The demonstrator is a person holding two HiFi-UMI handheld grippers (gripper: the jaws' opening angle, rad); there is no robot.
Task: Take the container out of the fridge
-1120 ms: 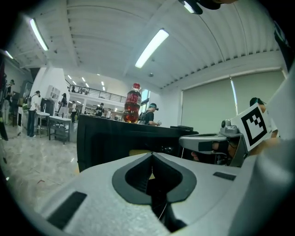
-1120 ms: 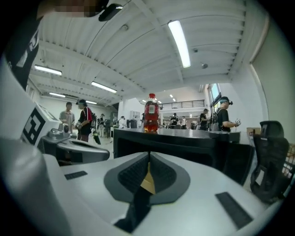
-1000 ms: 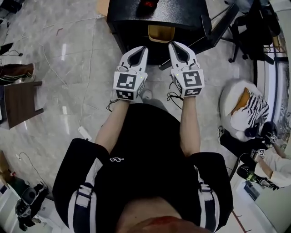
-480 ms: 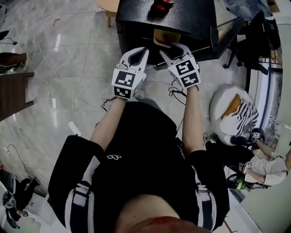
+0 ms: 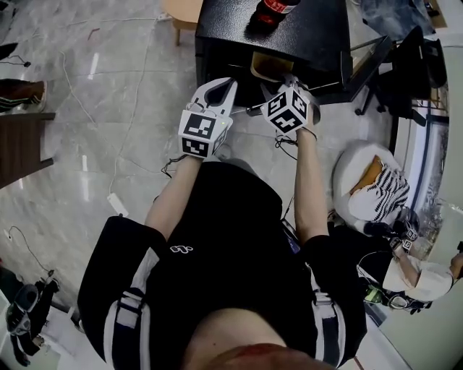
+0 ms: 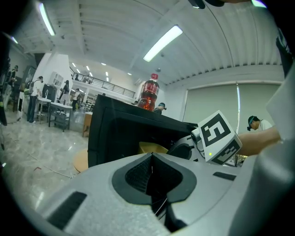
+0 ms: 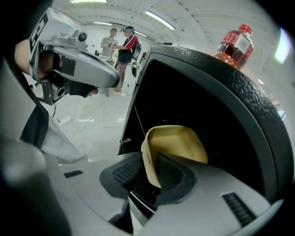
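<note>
A small black fridge stands open on the floor in front of me. Inside it lies a tan container, seen in the left gripper view and close up in the right gripper view. My right gripper reaches into the opening. Its jaws are closing with the container's near rim between them; the rim lies against the right pad and a sliver of gap shows at the left pad. My left gripper hovers shut and empty just left of it, in front of the fridge.
A red soda bottle stands on top of the fridge. The fridge door hangs open to the right. Black office chairs and a white striped bundle are at the right. A dark wooden table and floor cables lie left.
The right gripper moved forward into the fridge opening, opened, and now has the container's rim between its jaws. The left gripper stayed shut and barely moved. My head view shifted closer to the fridge.
</note>
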